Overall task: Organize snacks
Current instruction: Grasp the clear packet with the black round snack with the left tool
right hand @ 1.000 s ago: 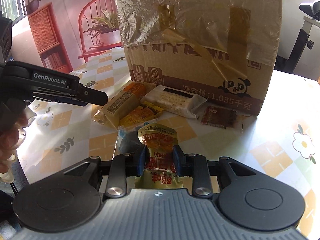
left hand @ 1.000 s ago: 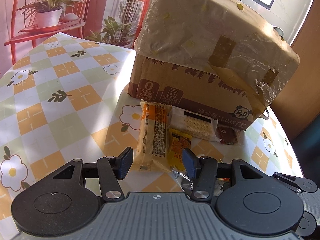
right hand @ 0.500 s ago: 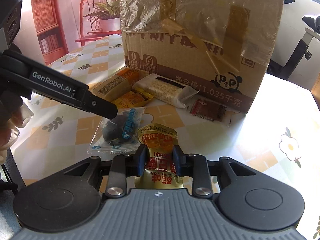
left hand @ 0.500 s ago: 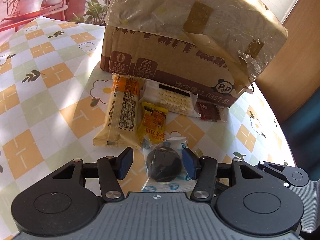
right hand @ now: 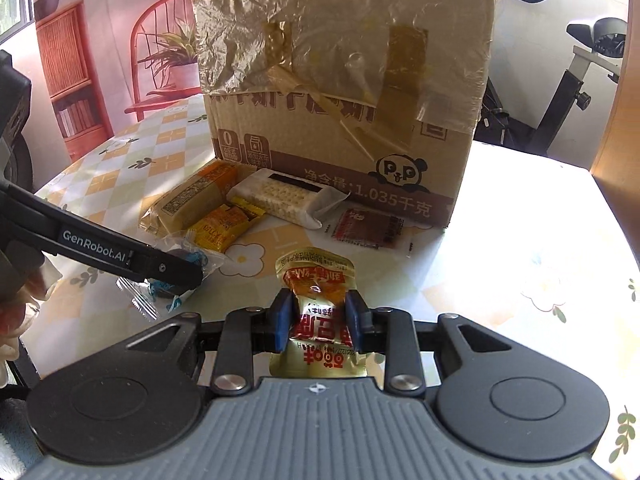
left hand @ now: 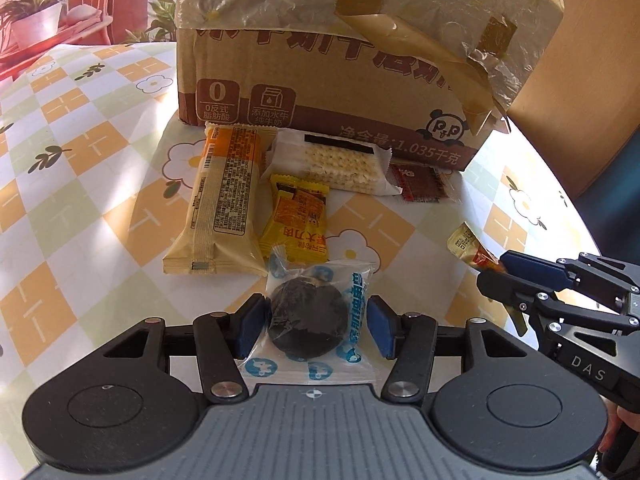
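Observation:
My left gripper [left hand: 316, 330] is open, its fingers either side of a clear packet with a round dark cookie [left hand: 308, 322] lying on the table. My right gripper [right hand: 319, 320] is shut on a gold and red snack pouch [right hand: 316, 280] and holds it just above the table; it shows at the right of the left wrist view [left hand: 496, 270]. Beyond lie a long tan bar [left hand: 226, 200], a small yellow packet [left hand: 298, 218], a white cracker pack [left hand: 340, 166] and a dark red packet [left hand: 420, 184]. Behind them stands a taped cardboard box [left hand: 340, 60].
The table has a checked floral cloth [left hand: 80, 160]. A wooden panel [left hand: 580, 100] stands at the right edge. An exercise bike [right hand: 580, 80] stands behind the table in the right wrist view. A red chair mural with plants [right hand: 160, 60] covers the back wall.
My left gripper has moved forward and right over the cookie packet, which now lies between its open fingers. My right gripper has stayed shut on the pouch and moved slightly closer to the box.

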A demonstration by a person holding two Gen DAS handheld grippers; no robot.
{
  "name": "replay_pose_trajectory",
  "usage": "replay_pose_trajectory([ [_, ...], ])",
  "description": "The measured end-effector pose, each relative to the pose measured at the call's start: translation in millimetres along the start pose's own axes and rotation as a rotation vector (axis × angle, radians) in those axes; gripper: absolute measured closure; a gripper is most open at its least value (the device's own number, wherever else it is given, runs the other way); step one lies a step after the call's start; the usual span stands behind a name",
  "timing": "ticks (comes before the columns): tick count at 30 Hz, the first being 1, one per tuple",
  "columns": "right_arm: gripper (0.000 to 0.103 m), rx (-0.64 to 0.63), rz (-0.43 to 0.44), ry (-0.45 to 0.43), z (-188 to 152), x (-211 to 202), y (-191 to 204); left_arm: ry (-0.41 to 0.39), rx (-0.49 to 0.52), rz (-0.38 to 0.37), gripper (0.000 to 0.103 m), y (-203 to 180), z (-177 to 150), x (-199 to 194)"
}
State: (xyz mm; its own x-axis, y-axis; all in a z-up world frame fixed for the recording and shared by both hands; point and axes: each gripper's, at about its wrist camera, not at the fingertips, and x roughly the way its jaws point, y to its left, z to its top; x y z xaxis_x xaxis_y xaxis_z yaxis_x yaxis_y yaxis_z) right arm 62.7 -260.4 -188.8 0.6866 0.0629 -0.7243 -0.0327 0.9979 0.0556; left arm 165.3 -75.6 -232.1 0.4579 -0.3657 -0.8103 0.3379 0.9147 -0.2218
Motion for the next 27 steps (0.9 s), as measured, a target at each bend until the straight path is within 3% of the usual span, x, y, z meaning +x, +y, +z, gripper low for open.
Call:
replay_pose_trajectory([
  [4, 0.073, 0.009, 0.001, -0.007, 1, -1, 1, -0.01, 0.055, 0.032, 0.046, -7, -2, 2],
  [5, 0.073, 0.007, 0.001, -0.009, 1, -1, 2, -0.013, 0.061, 0.035, 0.052, -7, -3, 2],
  [10, 0.073, 0.002, -0.007, -0.031, 6, -6, 2, -0.033, 0.051, 0.014, 0.056, -4, -2, -6],
  [21, 0.073, -0.014, -0.04, -0.15, 40, -29, -2, -0.182, 0.095, 0.016, 0.056, -16, 16, -45],
  [27, 0.073, -0.056, -0.046, -0.242, 70, -47, 2, -0.284, 0.089, 0.012, 0.056, -15, 42, -73],
])
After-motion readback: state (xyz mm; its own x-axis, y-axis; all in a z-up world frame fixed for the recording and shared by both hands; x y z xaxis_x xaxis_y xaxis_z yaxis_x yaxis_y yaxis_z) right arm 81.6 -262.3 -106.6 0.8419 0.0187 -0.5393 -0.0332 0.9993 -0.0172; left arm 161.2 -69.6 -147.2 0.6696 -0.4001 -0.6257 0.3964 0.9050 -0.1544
